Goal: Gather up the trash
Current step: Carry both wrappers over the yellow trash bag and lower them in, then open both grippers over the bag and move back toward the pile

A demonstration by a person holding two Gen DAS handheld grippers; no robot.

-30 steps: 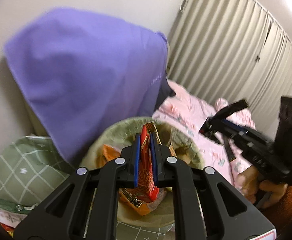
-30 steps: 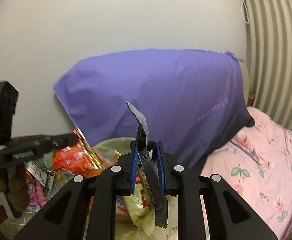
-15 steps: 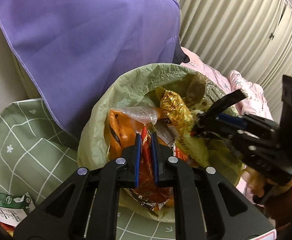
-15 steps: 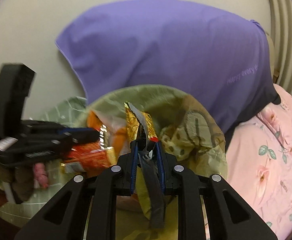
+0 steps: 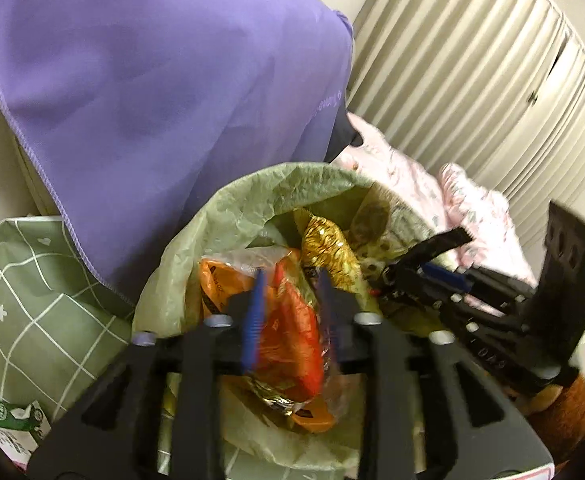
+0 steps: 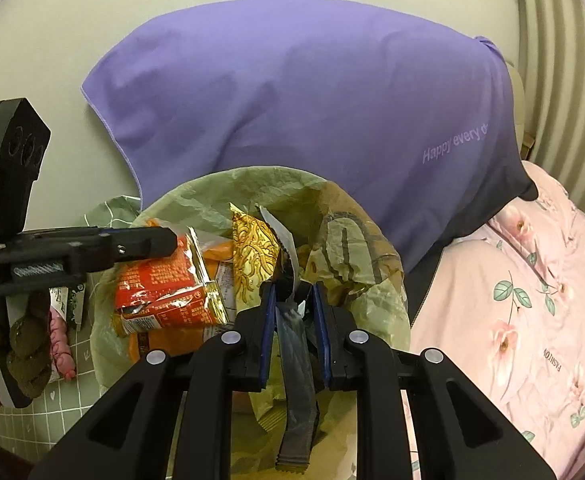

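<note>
Two grippers above trash bag (image 5: 232,216)

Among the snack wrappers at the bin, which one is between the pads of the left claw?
The red-orange wrapper, between the just-opened pads of the left claw. The gold wrapper lies farther in the green bin bag.

A purple cloth (image 6: 312,112) hangs beside a pink floral quilt (image 6: 532,300).

Both wrist cams sit right behind their own fingers, tilted down, close over the green bin bag (image 5: 228,216) (image 6: 196,204). Each catches the other tool off to one side (plus the same purple cloth (image 5: 152,80) (image 6: 312,100) beyond).
</note>
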